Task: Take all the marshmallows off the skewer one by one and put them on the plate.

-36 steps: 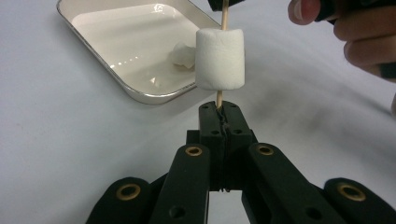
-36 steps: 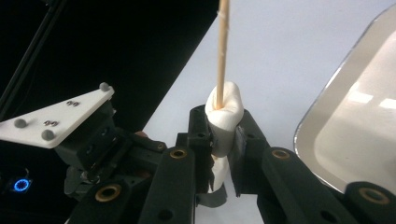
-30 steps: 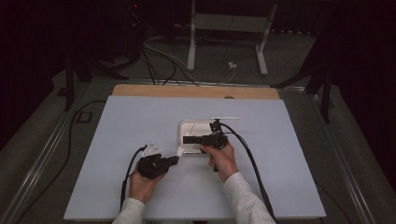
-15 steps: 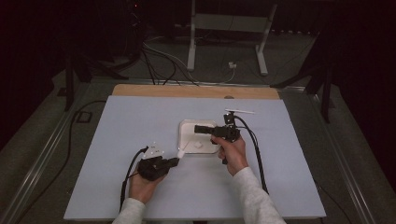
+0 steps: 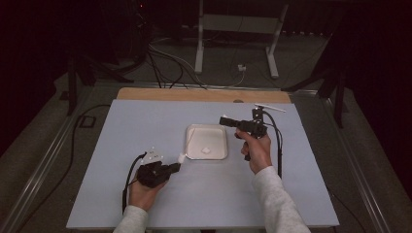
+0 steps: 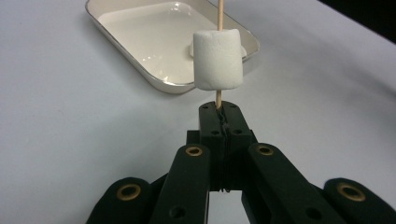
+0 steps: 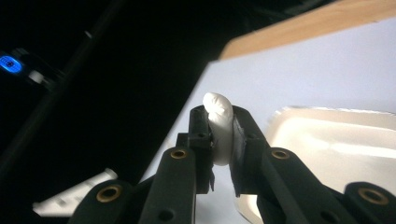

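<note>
Two grippers, each holding a marshmallow, near a white tray on a pale blue table.

The left gripper (image 6: pixel 219 112) pinches a wooden skewer (image 6: pixel 217 98) with a marshmallow (image 6: pixel 218 59) threaded on it, just before the tray (image 5: pixel 194 133). The right gripper (image 7: pixel 219 126), raised beside the tray's right edge, squeezes a second marshmallow (image 7: pixel 219 128) between its jaws. A third marshmallow (image 5: pixel 206 150) lies in the tray.

three marshmallows (image 6: pixel 218 58), one skewer (image 6: pixel 218 14), one tray (image 5: pixel 207 128), two grippers (image 5: pixel 180 160).
</note>
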A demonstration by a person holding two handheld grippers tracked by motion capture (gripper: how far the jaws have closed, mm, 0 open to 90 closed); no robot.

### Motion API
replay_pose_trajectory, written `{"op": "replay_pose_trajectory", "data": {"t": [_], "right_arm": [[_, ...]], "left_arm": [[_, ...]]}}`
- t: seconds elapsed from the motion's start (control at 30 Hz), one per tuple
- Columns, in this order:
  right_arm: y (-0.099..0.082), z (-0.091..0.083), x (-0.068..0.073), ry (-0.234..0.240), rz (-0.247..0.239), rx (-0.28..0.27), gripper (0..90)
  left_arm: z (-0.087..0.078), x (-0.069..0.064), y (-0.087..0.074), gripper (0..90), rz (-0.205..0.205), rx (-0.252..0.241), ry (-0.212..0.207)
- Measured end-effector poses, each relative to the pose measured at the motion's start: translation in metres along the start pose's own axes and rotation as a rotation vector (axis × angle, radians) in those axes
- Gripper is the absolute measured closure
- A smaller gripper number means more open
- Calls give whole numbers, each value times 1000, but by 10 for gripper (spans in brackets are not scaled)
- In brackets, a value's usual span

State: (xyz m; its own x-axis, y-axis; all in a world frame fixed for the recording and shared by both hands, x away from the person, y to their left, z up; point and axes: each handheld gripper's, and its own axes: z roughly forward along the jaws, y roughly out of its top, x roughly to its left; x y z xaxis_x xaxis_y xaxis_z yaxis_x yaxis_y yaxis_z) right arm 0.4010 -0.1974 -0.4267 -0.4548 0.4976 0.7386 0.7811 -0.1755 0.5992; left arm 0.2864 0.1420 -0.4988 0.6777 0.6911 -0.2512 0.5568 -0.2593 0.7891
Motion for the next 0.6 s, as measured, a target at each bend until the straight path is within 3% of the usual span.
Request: {"op": "replay_pose_trajectory", "data": {"t": [0.1, 0.33, 0.6], "right_arm": [[-7, 8, -6, -37, -14, 37, 796], [-19, 24, -18, -69, 1, 77, 786], [-26, 36, -20, -166, -52, 127, 775]], "left_arm": [[1, -2, 0, 900, -1, -3, -5], [1, 1, 0, 900, -18, -16, -11], [1, -1, 2, 900, -31, -32, -23]]}}
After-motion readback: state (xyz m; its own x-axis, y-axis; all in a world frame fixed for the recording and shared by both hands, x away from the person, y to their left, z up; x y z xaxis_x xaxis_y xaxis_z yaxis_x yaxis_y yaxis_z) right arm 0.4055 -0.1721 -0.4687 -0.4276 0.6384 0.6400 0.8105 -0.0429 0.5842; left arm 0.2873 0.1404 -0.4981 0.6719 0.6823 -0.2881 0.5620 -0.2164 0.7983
